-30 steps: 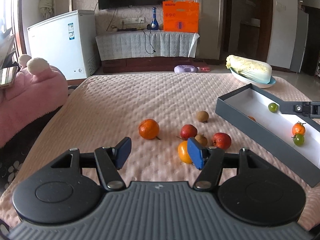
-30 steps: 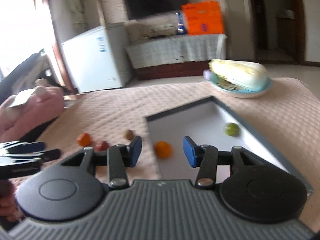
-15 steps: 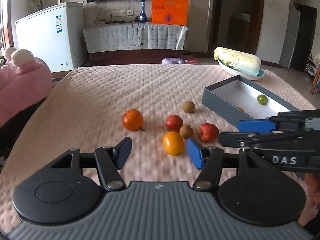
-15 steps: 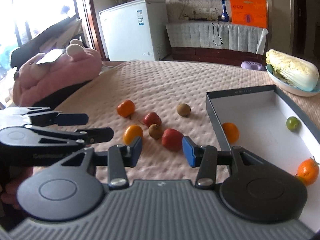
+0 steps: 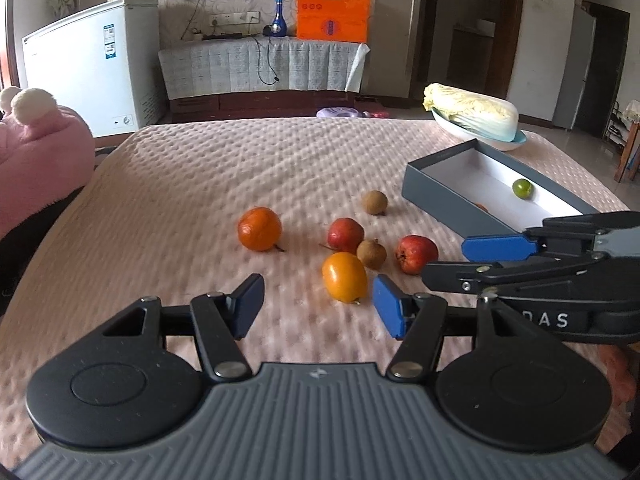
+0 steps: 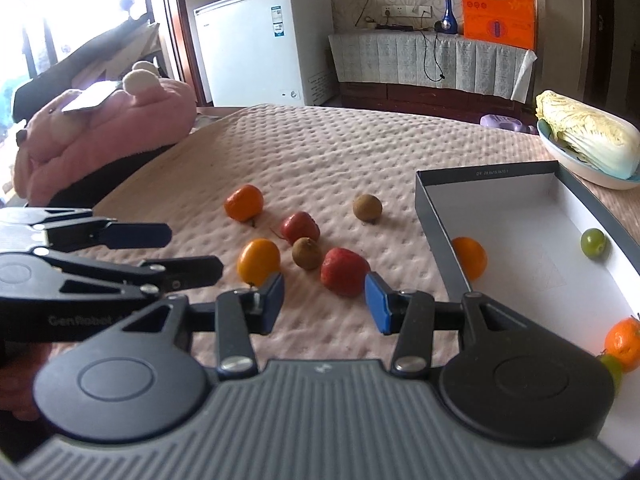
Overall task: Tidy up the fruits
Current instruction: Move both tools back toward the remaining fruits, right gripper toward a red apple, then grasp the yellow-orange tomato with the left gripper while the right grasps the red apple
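Step in hand: approaching loose fruit for next pick. Left gripper hovering parted, gripping nothing, yellow-orange fruit lying just ahead on bed. Right gripper likewise parted and empty, red fruit sitting just beyond fingertips. Next move calling for closing on fruit, then carrying into grey box.

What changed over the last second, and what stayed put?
The right gripper swung from over the grey box to the loose fruit, now framing the red fruit. Both grippers stayed open and empty; the left gripper still faces the yellow-orange fruit. No fruit moved.
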A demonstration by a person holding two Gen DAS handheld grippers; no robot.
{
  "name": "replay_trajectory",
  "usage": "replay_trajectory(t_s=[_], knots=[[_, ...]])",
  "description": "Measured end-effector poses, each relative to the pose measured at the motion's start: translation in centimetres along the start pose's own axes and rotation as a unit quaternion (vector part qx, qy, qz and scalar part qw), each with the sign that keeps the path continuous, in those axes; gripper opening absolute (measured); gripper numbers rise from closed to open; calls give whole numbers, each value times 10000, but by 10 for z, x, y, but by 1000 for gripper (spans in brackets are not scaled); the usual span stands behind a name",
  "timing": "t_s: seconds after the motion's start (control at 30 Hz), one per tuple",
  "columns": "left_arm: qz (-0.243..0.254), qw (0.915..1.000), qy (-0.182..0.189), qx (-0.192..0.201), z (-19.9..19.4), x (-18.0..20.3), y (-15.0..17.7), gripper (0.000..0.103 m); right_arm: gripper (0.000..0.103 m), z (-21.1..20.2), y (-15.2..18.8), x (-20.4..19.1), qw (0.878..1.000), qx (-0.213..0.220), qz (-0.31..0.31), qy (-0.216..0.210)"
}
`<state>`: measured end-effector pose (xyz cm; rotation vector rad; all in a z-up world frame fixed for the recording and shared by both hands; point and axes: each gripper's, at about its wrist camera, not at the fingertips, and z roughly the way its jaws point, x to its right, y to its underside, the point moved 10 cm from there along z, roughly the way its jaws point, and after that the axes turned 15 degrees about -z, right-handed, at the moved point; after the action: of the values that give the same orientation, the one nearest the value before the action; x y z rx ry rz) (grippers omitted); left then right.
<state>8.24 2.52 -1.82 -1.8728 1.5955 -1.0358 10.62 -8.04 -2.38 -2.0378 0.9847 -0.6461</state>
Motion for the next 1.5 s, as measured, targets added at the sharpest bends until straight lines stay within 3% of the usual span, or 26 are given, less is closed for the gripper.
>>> replay_trajectory(t_s=[0.23,0.3,0.47,0.67,0.9,1.17,1.3,1.5], knots=[[-67,9999,-31,-101,12,3,1,65,46,5,-1,9,9998,-22,86,151],[-23,9998,-63,-168,17,5,4,61,46,3,-4,12,9997,49,128,201],[48,9995,-197,-246,30,5,7,61,46,7,-4,18,9995,-11,202,258],[-146,9983,-361,-428,50,-2,8,56,46,13,0,20,9991,-121,331,237],[-160,9986,-184,-470,53,8,7,56,46,23,-2,23,9985,-145,508,170],[-241,9983,-225,-482,64,10,4,55,47,32,-7,21,9979,-129,615,138],[-280,9983,-197,-470,66,10,3,35,47,34,-6,23,9975,-135,672,159],[-391,9980,-72,-498,61,4,2,33,47,37,-5,22,9972,-150,725,126]])
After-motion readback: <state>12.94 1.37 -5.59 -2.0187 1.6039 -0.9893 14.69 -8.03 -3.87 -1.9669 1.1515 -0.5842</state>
